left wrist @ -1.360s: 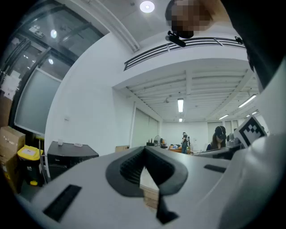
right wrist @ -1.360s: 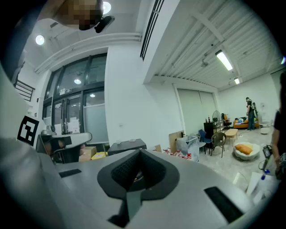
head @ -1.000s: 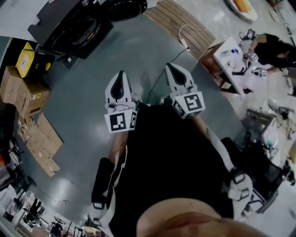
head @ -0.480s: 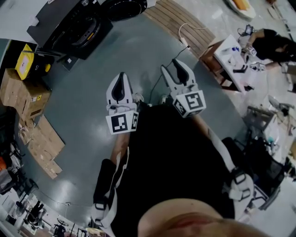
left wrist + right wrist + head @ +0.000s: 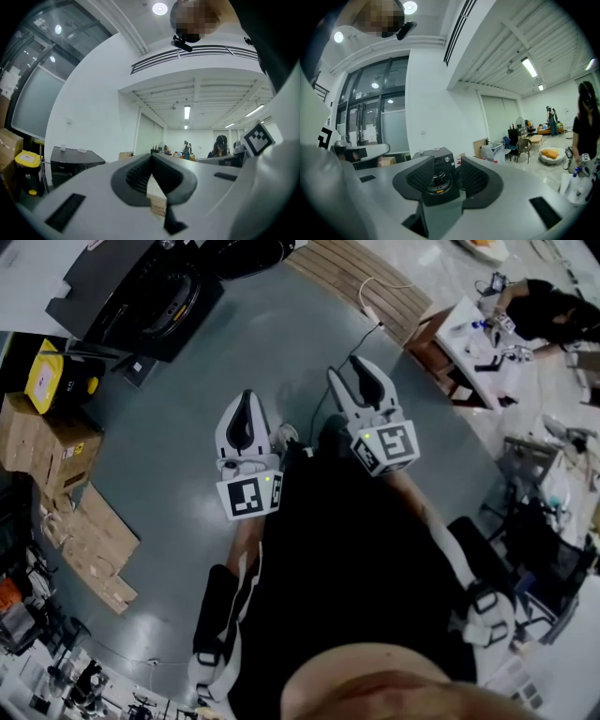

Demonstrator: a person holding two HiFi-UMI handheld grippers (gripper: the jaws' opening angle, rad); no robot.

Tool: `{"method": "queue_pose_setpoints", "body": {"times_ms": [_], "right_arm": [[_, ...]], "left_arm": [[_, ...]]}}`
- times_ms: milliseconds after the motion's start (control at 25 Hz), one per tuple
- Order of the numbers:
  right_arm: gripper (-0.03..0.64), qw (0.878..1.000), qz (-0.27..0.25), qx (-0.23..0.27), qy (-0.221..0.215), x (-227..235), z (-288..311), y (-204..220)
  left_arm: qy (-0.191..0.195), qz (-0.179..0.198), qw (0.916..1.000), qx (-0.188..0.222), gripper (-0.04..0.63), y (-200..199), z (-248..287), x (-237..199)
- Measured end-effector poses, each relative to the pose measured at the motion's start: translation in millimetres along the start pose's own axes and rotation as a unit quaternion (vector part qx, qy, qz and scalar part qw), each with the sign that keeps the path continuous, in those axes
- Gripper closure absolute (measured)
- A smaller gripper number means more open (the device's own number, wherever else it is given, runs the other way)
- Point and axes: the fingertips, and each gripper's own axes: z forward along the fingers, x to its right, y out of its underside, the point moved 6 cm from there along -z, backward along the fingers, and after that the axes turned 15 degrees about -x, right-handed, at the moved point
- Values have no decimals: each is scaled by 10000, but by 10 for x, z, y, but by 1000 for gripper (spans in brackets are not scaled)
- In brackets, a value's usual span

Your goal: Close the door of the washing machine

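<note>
The black washing machine (image 5: 141, 296) stands on the floor at the head view's top left. Its round door (image 5: 248, 254) hangs open beside it. Both grippers are held out over the grey floor, well short of the machine. My left gripper (image 5: 246, 395) is shut, its tips (image 5: 151, 159) meeting with nothing between them. My right gripper (image 5: 347, 371) has just opened and holds nothing. In the right gripper view the machine (image 5: 437, 180) shows far off through the open right gripper (image 5: 444, 165). The left gripper view shows the machine (image 5: 75, 164) off to the left.
Cardboard boxes (image 5: 42, 442) and a yellow bin (image 5: 47, 371) line the left side. A wooden pallet (image 5: 361, 282) lies at the top, with a cable (image 5: 323, 399) trailing across the floor. A white table (image 5: 478, 348) and a seated person (image 5: 548, 310) are at the right.
The right gripper's jaws went from shut to open. Both grippers have shifted a little forward over the floor. The left gripper stays shut.
</note>
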Motion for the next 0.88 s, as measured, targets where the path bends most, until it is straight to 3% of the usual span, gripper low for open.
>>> {"method": "queue_pose_setpoints", "body": {"times_ms": [200,360,640,880], "right_arm": [[448,9999,77,-59,83,-104,86,66],[448,9998,167,-121,63,-46,193,73],[449,9997,219,-108,60,386,644,-77],[449,10000,78,-58,17,972,1309,-528]], "left_arm": [[98,162,9998,-66,591,62,17,-144],[201,12,9997,-159,591,91,146,-170],[178,105,9995,-246,591,-9,712,-180],[141,51,9993,-331,591,-284,1576,-293]]}}
